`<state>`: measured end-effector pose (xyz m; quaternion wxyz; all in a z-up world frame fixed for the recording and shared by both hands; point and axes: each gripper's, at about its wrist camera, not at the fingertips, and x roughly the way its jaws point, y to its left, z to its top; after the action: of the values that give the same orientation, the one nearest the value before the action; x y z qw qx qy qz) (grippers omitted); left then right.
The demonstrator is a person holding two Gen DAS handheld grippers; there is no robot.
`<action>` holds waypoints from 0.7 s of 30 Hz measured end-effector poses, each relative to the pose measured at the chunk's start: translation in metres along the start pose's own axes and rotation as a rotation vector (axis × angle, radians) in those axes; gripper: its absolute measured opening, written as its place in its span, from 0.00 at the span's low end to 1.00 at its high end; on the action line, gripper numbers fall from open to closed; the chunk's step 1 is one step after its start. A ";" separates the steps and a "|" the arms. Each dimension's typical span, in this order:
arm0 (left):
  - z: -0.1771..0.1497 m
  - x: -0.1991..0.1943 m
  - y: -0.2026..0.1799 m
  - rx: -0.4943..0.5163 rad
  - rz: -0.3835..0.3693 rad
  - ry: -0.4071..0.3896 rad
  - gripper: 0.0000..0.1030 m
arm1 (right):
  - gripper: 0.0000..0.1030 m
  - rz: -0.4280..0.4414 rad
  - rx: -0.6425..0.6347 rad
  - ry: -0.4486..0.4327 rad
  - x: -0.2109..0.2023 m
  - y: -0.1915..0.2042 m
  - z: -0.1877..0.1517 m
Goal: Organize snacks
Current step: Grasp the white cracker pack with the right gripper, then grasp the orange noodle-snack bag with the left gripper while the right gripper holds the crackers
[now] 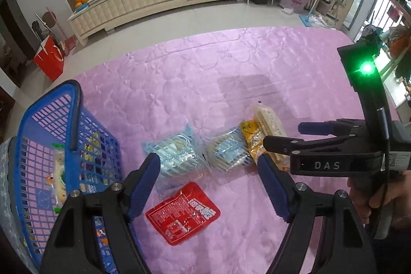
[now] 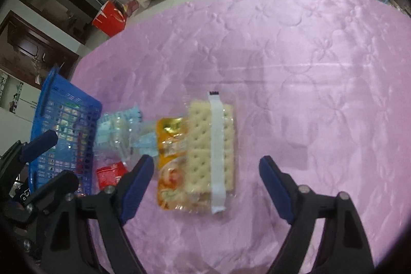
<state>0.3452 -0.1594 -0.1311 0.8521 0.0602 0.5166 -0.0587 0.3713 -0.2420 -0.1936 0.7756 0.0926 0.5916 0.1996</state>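
Now, left claw (image 1: 208,184): spread wide, holding nothing, hovering above the red packet (image 1: 183,213).
Right claw (image 2: 206,186): spread, empty, over the cracker pack (image 2: 209,153); no pad touches it.
Orange packet (image 2: 170,143): touching the crackers' left edge.
Two clear-blue packs (image 1: 177,153): side by side beyond the red packet.
Basket (image 1: 46,120): blue, at left, snacks inside.
Surface: pink quilt (image 2: 308,68).

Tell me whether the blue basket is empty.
Not empty. The blue basket already holds snack packets, visible through its mesh wall in the left wrist view.
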 end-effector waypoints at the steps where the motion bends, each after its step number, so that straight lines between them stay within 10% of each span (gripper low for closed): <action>1: 0.001 0.002 -0.002 0.002 0.008 0.003 0.74 | 0.76 0.009 0.006 0.006 0.002 -0.002 0.001; 12: -0.005 0.014 0.000 0.000 0.025 0.036 0.74 | 0.48 -0.028 -0.068 -0.015 0.000 -0.004 -0.006; 21: -0.014 0.022 -0.009 0.000 -0.012 0.060 0.74 | 0.45 -0.018 -0.023 -0.118 -0.026 -0.028 -0.029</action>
<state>0.3418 -0.1671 -0.1578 0.8358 0.0586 0.5424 -0.0620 0.3437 -0.2807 -0.1896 0.8120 0.0903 0.5432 0.1936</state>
